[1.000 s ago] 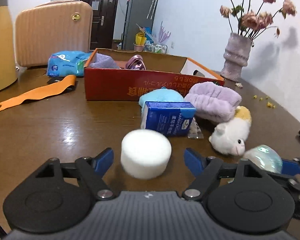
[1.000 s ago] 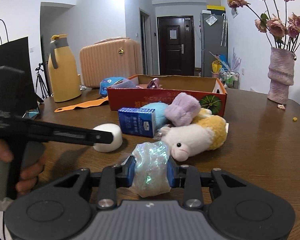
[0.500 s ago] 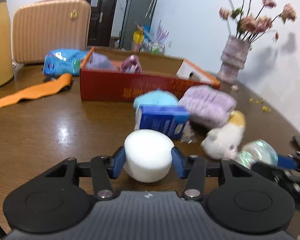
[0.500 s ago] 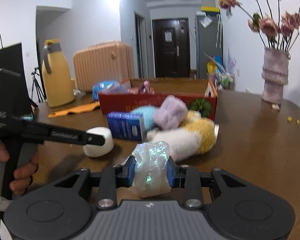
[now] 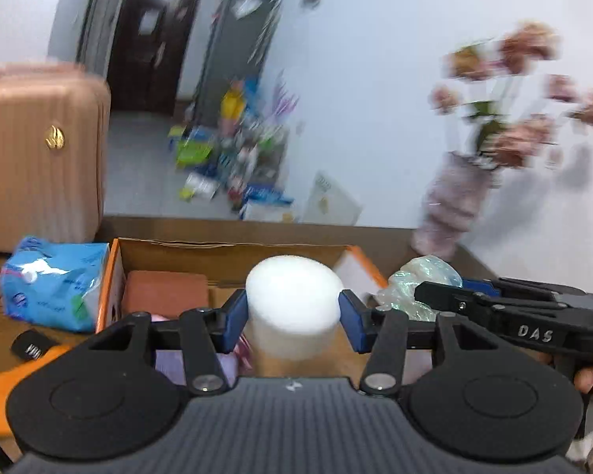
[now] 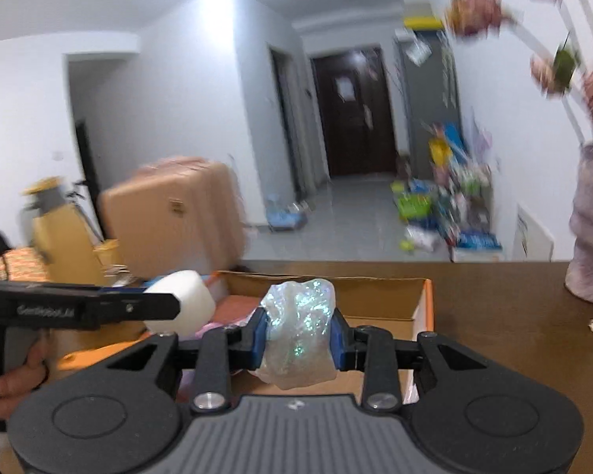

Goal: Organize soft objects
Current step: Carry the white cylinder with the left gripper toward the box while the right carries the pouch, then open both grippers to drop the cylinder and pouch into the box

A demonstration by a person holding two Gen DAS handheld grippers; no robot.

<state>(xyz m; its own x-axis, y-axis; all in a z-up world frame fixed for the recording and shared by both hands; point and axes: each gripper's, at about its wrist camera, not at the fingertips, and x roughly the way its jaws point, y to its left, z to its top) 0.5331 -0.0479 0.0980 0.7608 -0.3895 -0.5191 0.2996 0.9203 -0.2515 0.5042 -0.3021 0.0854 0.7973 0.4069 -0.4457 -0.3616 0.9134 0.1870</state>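
Left wrist view: both grippers carry soft things above the cardboard box.

Largest is the box on the brown table, open, with a reddish pad inside. The left gripper has its blue pads pressed on the white foam cylinder, about half open. Beside it, the right gripper is clamped narrowly on the shiny iridescent bundle, over the box too.

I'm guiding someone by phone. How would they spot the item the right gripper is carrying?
Find the open orange cardboard box on the brown table. Above it, the right gripper clamps a crumpled iridescent plastic bundle. Unlike the smooth white foam cylinder beside it in the left gripper, it is translucent and glittery.
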